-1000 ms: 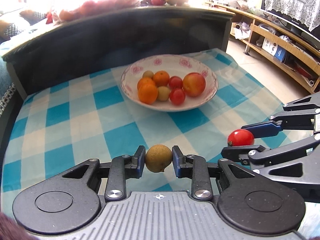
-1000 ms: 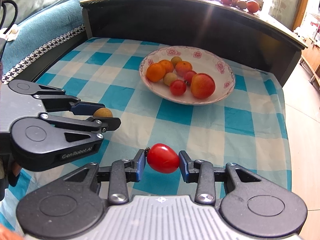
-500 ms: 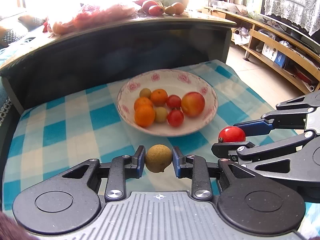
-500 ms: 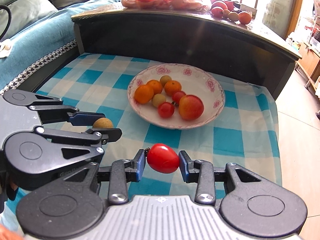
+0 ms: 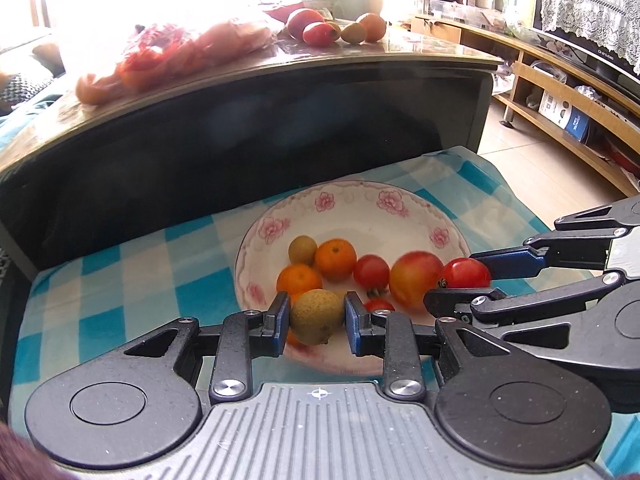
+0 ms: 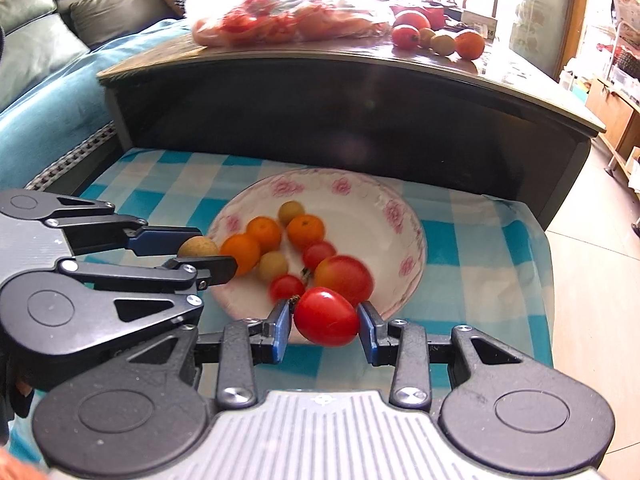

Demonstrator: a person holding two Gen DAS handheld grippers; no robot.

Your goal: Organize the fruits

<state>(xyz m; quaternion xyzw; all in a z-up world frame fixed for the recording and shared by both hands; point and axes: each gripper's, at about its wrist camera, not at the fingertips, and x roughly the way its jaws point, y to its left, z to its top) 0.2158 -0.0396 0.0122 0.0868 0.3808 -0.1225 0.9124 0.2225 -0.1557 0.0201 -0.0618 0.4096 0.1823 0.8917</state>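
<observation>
A white flowered bowl [image 5: 384,204] [image 6: 404,220] sits on the blue checked cloth and holds oranges [image 5: 335,259], small tomatoes [image 5: 371,272], an apple [image 5: 414,278] and small brownish fruits. My left gripper [image 5: 316,317] is shut on a brown-green round fruit [image 5: 316,316], held over the bowl's near rim; it shows in the right wrist view [image 6: 198,247] too. My right gripper [image 6: 325,322] is shut on a red tomato [image 6: 326,316], over the bowl's near right rim; the tomato also shows in the left wrist view [image 5: 466,274].
A dark curved table [image 5: 240,128] rises right behind the bowl, with a bag of red fruit [image 6: 288,20] and loose fruits [image 5: 332,30] on top. A sofa [image 6: 48,40] is at left, wooden shelves [image 5: 560,92] at right. The checked cloth [image 5: 120,280] surrounds the bowl.
Both grippers have moved forward with their fruits, from above the cloth in front of the bowl to over the bowl's near rim. Both stay shut.
</observation>
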